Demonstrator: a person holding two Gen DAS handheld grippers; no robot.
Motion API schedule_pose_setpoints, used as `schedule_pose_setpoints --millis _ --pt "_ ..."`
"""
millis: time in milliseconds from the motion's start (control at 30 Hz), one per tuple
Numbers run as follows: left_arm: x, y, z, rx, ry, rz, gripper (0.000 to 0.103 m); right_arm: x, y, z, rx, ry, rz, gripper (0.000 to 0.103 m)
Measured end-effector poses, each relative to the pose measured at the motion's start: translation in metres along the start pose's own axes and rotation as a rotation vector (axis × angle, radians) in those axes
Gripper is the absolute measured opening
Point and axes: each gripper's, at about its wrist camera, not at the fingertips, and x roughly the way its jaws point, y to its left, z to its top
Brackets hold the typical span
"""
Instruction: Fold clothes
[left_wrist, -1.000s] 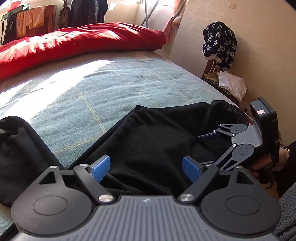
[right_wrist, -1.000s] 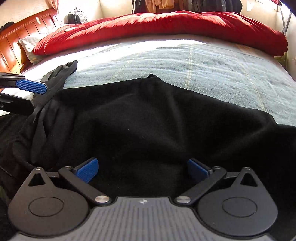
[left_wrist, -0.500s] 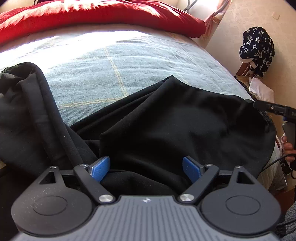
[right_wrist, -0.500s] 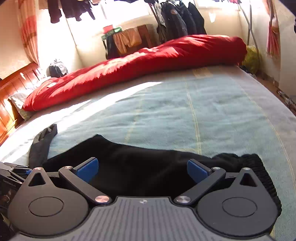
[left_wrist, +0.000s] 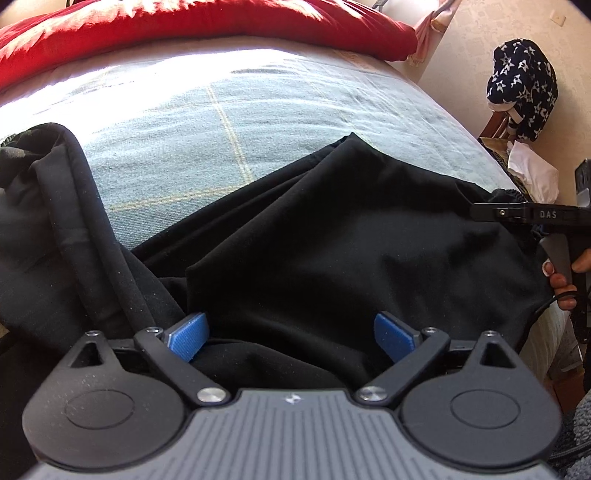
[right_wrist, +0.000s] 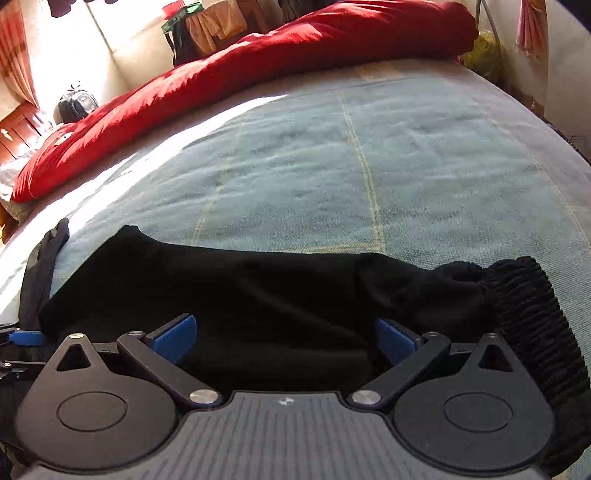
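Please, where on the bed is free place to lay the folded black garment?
The bedspread is bare between the black garment and the red duvet. The near edge is crowded: the garment lies under both open grippers, the left gripper and the right gripper.

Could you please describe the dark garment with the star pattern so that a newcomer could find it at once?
Start from the bed with the pale blue cover and the red duvet along its far side. Past the bed's right edge, against the cream wall, a bundled garment hangs. It alone is navy with white stars; the clothes on the bed are plain black.
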Motion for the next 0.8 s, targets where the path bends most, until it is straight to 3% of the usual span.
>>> schedule_pose_setpoints --millis 200,500,800 --pt "0.004 0.000 0.000 0.013 0.001 -0.012 0.102 0.003 0.000 -0.001 -0.026 0.015 0.008 0.103" --pt "0.004 0.014 0.001 -0.064 -0.010 -0.079 0.102 0.008 0.005 0.000 -0.038 0.023 -0.026 0.103" --pt "0.006 0.009 -0.002 -0.012 -0.026 -0.072 0.102 0.012 0.010 0.000 -0.071 0.028 -0.059 0.103"
